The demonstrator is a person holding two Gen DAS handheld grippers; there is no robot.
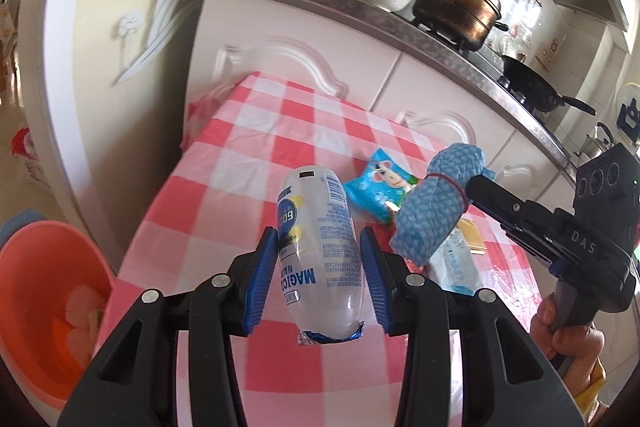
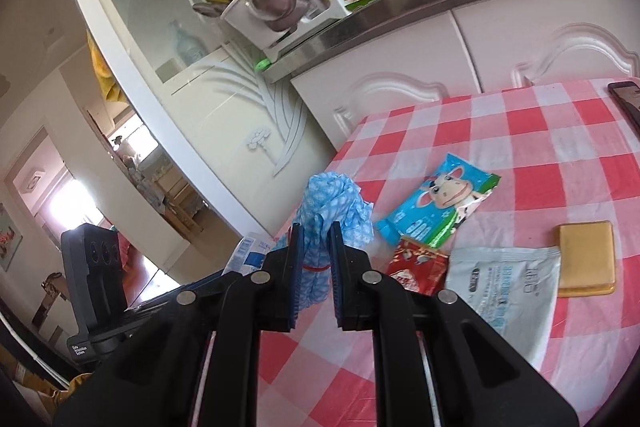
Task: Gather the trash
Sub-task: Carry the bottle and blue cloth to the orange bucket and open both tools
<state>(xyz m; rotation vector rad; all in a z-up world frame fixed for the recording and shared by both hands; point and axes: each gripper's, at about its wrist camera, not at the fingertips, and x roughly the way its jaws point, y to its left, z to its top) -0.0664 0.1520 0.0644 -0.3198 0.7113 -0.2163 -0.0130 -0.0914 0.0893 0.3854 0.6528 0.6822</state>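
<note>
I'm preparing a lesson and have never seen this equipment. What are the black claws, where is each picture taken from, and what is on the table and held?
No robot here: a person holds a black two-finger gripper in each hand, each carrying a camera looking along its fingers. The left gripper, seen from its own camera, is shut on a clear plastic bottle. The right gripper is shut on a blue bundled cloth. On the red-and-white checked tablecloth lie a blue cartoon wrapper, a red wrapper, a white pouch and a yellow pad.

My left tongs clamp a clear plastic bottle (image 1: 320, 247), cap end toward me; my right ones pinch a rolled blue cloth (image 2: 320, 227); wrappers (image 2: 436, 203) lie flat on the checked tablecloth.
</note>
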